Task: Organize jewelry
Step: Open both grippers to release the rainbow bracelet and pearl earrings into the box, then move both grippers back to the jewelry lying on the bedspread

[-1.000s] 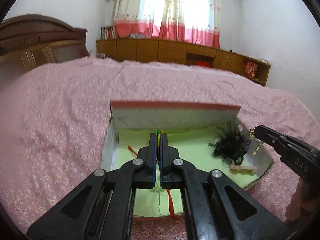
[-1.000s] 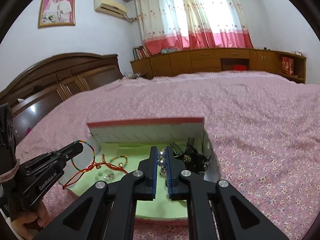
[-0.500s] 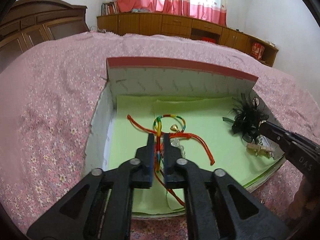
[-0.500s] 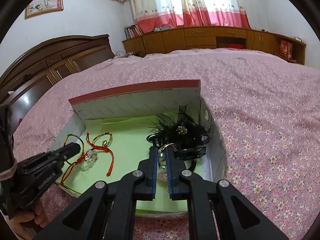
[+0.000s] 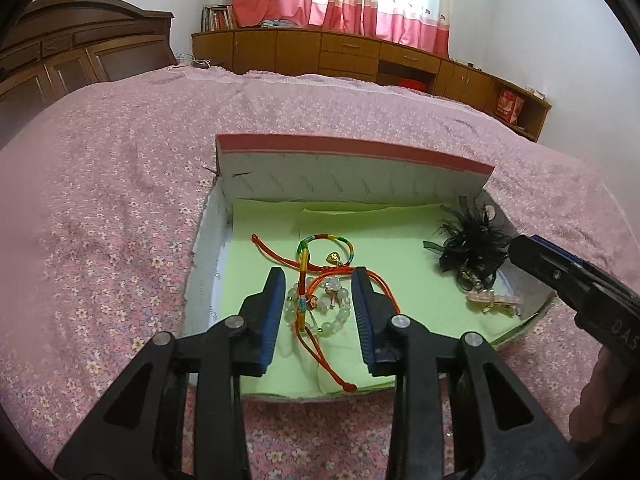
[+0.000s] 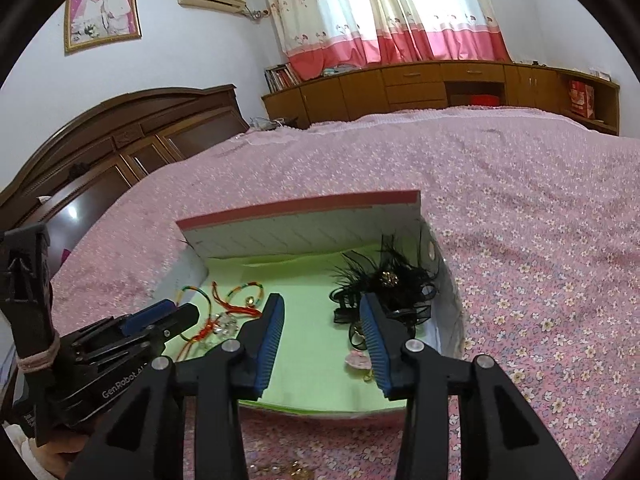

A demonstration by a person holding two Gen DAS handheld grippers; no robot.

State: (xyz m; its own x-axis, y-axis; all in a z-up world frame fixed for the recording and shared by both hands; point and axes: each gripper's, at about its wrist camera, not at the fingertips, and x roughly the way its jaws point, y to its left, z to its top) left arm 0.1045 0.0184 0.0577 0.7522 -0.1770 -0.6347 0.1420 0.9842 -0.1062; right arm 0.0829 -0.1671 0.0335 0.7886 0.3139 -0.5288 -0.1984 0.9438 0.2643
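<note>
The left gripper (image 5: 319, 303) is hovering with its fingers apart, having just been opening, over the cord and bead bracelets (image 5: 320, 300) lying inside the shoebox (image 5: 352, 172) on the bed (image 5: 120, 200); the right gripper (image 6: 322, 330), fingers likewise just spread, is releasing the black feather hairpiece (image 6: 384, 284) at the shoebox's right wall; loose cords could be snagging a withdrawing finger, dragging the bracelets out.

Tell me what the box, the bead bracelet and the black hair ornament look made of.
Box: cardboard by the look, matt grey inner wall, ragged torn corner.
Bead bracelet: pale translucent beads, glossy; glass, stone or plastic, cannot tell.
Black hair ornament: wispy feathers and sheer mesh, probably, with a small gold centre.
</note>
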